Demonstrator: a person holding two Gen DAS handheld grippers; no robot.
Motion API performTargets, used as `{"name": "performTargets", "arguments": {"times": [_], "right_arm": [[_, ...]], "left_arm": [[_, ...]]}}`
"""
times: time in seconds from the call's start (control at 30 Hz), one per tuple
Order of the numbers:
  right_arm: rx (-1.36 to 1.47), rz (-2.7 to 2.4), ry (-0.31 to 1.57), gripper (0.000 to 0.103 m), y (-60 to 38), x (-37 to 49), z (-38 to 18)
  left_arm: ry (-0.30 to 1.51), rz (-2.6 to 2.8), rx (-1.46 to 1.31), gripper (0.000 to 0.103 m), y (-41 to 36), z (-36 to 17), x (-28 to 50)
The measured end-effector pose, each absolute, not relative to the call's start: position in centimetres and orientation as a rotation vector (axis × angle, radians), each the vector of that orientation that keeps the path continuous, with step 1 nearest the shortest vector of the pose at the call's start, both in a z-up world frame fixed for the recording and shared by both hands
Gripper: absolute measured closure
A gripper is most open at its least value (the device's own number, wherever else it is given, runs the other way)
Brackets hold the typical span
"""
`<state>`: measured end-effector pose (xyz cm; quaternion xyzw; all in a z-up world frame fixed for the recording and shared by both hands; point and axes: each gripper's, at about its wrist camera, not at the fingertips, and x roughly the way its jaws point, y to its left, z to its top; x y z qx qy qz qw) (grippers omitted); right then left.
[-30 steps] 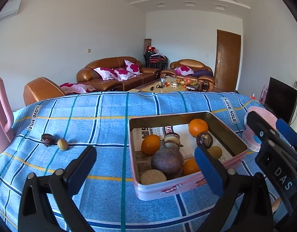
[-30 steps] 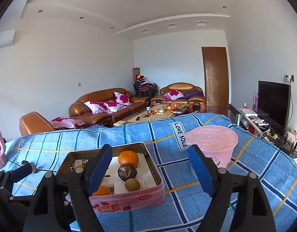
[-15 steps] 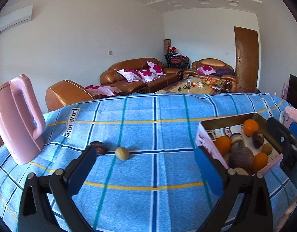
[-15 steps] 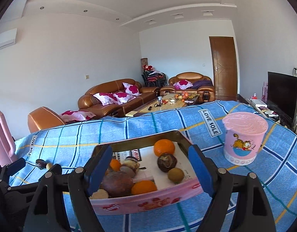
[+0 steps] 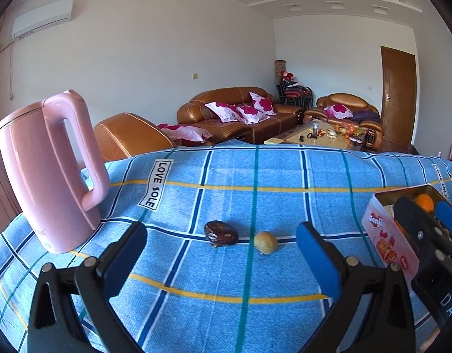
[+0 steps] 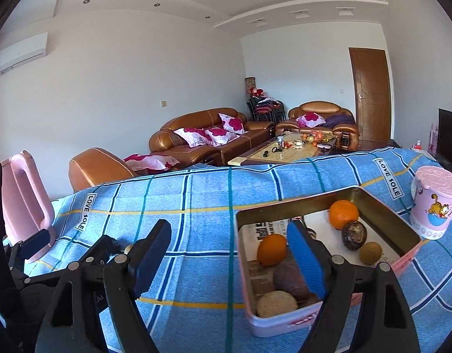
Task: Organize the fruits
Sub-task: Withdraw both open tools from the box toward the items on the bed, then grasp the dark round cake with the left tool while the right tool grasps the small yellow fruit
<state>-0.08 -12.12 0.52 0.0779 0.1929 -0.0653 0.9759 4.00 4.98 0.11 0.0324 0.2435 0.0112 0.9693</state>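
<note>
In the left wrist view a dark wrinkled fruit [image 5: 221, 236] and a small yellow-green fruit [image 5: 265, 242] lie side by side on the blue checked cloth [image 5: 226, 182]. My left gripper [image 5: 221, 257] is open and empty, just short of them. A pink tin box [image 6: 400, 234] holds several fruits: two oranges [image 6: 343, 214], a dark fruit [image 6: 354, 234], a small green one [image 6: 370, 253] and others. Its corner shows at the right of the left wrist view [image 5: 381, 229]. My right gripper [image 6: 228, 254] is open and empty, its right finger over the tin's near-left part.
A tall pink kettle [image 5: 46, 170] stands at the table's left. A pink lidded cup [image 6: 433, 206] stands right of the tin. My left gripper shows in the right wrist view [image 6: 78, 253]. Sofas and a coffee table lie beyond the far edge.
Both grippers have swung left. The two loose fruits have come from the left side to between my left fingers, and the kettle has come into full view. The tin has shifted right in both views.
</note>
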Motion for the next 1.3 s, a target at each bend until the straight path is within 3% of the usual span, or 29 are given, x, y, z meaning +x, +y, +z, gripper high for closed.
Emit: {"name": "performTargets", "arguments": {"times": [0.47,0.73,0.77,0.87,1.1,1.2,1.3], "right_arm": [[0.165,-0.062,0.504,0.021,-7.4,4.4,-0.5],[0.116,0.071,0.693,0.021,-4.0,8.6,-2.3],[0.108,0.088,0.721,0.023,-3.7,9.2,-2.7],[0.086,0.115,0.795,0.045,-2.8,10.7,-3.6],[0.1,0.159,0.884,0.059,-2.3,11.8,-5.0],[0.097,0.198,0.885,0.073,-2.1,11.6,-4.9],[0.146,0.244,0.876,0.075,-2.8,11.4,-4.8]], "left_arm": [[0.599,0.234,0.003,0.0,13.9,-1.1,8.1],[0.691,0.313,-0.007,0.0,16.1,-2.2,9.1],[0.697,0.311,-0.005,0.0,16.0,-2.3,9.2],[0.713,0.305,0.004,0.0,15.9,-2.6,9.4],[0.723,0.287,0.021,0.0,15.5,-2.7,9.7],[0.728,0.278,0.02,0.0,15.4,-2.7,9.9],[0.729,0.272,0.017,0.0,15.6,-2.7,9.9]]}}
